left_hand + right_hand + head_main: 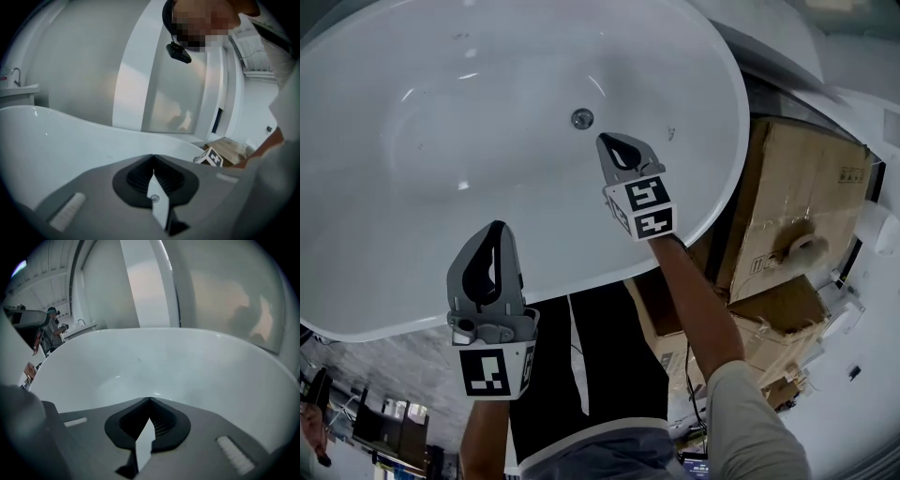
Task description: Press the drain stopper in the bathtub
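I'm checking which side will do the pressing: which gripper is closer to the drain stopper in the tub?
Right. The right gripper points in just beside the drain stopper; the left gripper hangs much farther back, by the bathtub rim.

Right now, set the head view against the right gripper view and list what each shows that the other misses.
Only the head view shows the drain stopper, the left gripper and cardboard boxes at the right. Only the right gripper view shows the tall white pillar rising behind the far rim. Both show the white bathtub and the right gripper, jaws together and empty.
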Tool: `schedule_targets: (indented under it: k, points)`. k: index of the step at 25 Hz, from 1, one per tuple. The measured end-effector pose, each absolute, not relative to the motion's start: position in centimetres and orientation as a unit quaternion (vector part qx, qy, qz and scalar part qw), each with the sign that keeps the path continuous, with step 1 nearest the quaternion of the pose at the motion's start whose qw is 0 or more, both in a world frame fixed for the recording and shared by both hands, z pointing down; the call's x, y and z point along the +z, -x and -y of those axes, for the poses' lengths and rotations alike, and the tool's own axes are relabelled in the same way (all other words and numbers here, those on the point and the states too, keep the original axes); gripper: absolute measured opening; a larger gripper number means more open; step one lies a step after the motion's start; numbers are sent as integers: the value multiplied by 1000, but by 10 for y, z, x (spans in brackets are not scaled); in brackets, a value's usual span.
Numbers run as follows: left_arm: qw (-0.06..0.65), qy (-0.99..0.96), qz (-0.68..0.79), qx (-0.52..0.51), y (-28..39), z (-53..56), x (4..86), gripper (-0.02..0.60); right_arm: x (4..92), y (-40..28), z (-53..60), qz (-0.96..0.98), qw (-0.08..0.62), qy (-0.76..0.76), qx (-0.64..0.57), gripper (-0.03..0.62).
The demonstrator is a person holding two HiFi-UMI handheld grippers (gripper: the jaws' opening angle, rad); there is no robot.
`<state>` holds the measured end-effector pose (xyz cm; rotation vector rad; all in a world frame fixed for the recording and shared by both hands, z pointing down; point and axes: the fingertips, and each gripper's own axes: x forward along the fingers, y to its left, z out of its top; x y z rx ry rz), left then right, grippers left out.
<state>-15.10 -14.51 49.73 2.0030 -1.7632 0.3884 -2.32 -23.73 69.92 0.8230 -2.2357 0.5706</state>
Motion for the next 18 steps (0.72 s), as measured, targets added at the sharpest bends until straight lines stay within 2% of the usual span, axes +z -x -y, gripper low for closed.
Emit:
schedule_targets:
  k: [18]
  points:
    - [252, -701, 653, 137, 160, 168, 556, 0, 816, 36, 254, 838, 377, -311, 244, 0]
